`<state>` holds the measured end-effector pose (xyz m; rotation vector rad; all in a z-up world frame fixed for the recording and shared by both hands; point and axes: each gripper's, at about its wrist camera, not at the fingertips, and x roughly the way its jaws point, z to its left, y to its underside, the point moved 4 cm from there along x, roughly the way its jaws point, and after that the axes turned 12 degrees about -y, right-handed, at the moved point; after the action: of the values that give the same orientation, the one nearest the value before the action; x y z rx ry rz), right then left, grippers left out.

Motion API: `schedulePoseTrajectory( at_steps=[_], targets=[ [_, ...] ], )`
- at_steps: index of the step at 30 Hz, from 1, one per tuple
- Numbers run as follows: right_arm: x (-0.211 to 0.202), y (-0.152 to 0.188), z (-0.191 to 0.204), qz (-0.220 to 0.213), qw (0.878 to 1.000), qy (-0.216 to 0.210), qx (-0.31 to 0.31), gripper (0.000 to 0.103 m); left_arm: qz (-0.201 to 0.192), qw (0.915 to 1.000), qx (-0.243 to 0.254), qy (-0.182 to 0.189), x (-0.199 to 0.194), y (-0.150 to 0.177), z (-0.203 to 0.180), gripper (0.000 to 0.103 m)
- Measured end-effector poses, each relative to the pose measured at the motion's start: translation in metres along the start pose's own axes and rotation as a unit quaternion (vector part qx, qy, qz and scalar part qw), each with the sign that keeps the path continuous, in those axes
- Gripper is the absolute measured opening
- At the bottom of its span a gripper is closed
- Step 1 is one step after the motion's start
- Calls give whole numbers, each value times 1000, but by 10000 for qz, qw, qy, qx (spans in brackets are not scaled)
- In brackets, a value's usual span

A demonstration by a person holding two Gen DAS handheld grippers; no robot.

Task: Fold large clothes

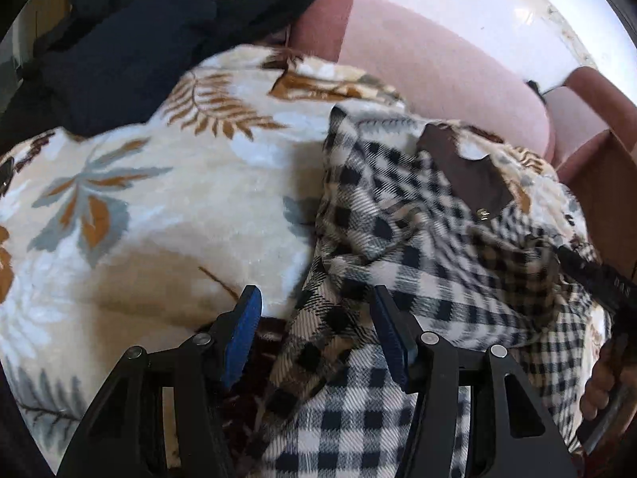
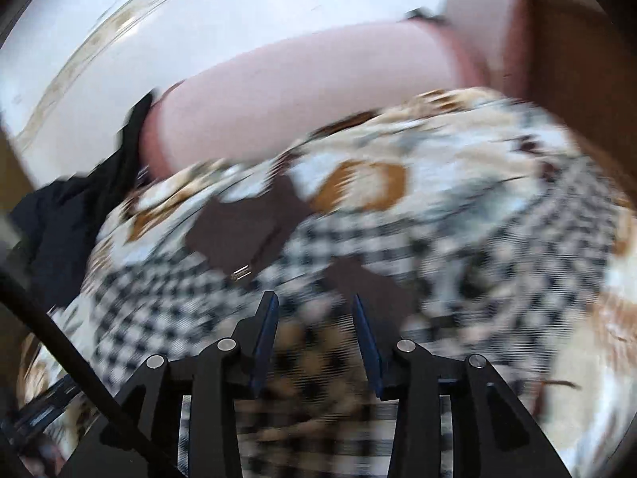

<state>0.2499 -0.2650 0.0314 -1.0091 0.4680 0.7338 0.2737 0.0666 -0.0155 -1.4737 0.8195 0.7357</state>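
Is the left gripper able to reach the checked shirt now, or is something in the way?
Probably yes. The left gripper is open and the checked shirt lies right under and ahead of its fingers, spread on the leaf-patterned blanket. Nothing covers the near part.

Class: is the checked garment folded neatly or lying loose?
Loose: the checked garment lies rumpled, with uneven creases, on the floral blanket.

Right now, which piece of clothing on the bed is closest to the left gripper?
The checked garment, lying under the open left gripper; the dark navy clothes sit piled far back.
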Motion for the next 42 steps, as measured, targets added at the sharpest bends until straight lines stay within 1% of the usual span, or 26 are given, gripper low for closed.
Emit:
schedulePoseTrajectory(
  at_steps=[1,2,4,6,8,9,10,12,14,16,17,18,19,21,23,25,26,27,28,30,32,33,37,39,41,42],
  targets=[
    [12,2,3,207,9997,-114,-4,42,56,10000,-29,-74,6,0,1,56],
    [27,5,3,421,9991,-87,-19,42,123,9997,-66,-216,15,0,4,56],
    [46,5,-3,566,9982,176,9,42,145,9993,-99,-335,23,1,6,55],
    [57,0,-14,532,9976,421,142,42,84,9990,-24,-442,22,1,5,56],
    [60,-6,-26,433,9969,624,214,39,37,9982,125,-587,22,2,1,56],
    [61,-10,-31,367,9959,805,197,39,1,9978,170,-636,22,3,0,56],
    [61,-12,-35,355,9945,975,164,39,-22,9977,192,-656,21,4,-1,56],
    [61,-18,-40,363,9929,1128,100,38,-34,9976,210,-655,20,4,0,57],
    [56,-23,-39,346,9892,1423,-84,38,11,9978,217,-625,17,4,2,56],
    [42,-28,-35,191,9837,1761,-300,40,4,9978,235,-614,11,3,5,56],
    [36,-31,-32,113,9826,1821,-355,40,-47,9976,277,-629,6,3,6,56],
    [29,-33,-28,12,9831,1790,-390,40,-152,9969,359,-683,-1,3,7,56],
    [22,-36,-21,-36,9857,1642,-378,41,-291,9953,472,-791,-9,3,10,56],
    [14,-39,2,-70,9923,1167,-405,41,-489,9914,655,-1024,-22,5,15,56],
    [17,-38,29,5,9963,685,-520,41,-576,9887,728,-1179,-30,6,23,57],
    [31,-31,64,251,9972,90,-693,39,-617,9874,673,-1291,-38,6,35,58],
    [36,-27,75,329,9966,-70,-749,37,-616,9877,617,-1300,-40,5,41,58],
    [50,-21,97,499,9944,-327,-874,30,-603,9885,507,-1292,-42,4,48,58],
    [60,-18,109,601,9927,-428,-955,24,-579,9893,410,-1278,-42,3,55,58],
    [86,-6,138,830,9881,-615,-1136,24,-494,9907,178,-1255,-41,2,69,58],
    [118,7,161,1149,9832,-678,-1243,24,-410,9915,14,-1231,-38,1,79,58],
    [137,12,171,1305,9812,-633,-1276,24,-372,9921,-66,-1198,-38,0,84,58],
    [186,22,194,1543,9775,-310,-1404,22,-399,9924,-183,-1146,-40,-2,91,58],
    [195,19,199,1426,9783,-148,-1494,22,-433,9926,-227,-1114,-42,-3,92,58],
    [199,15,201,1490,9778,-61,-1471,24,-419,9929,-242,-1084,-42,-3,91,58],
    [194,12,200,1534,9782,-108,-1395,26,-399,9933,-236,-1060,-42,-3,89,58]
  ],
)
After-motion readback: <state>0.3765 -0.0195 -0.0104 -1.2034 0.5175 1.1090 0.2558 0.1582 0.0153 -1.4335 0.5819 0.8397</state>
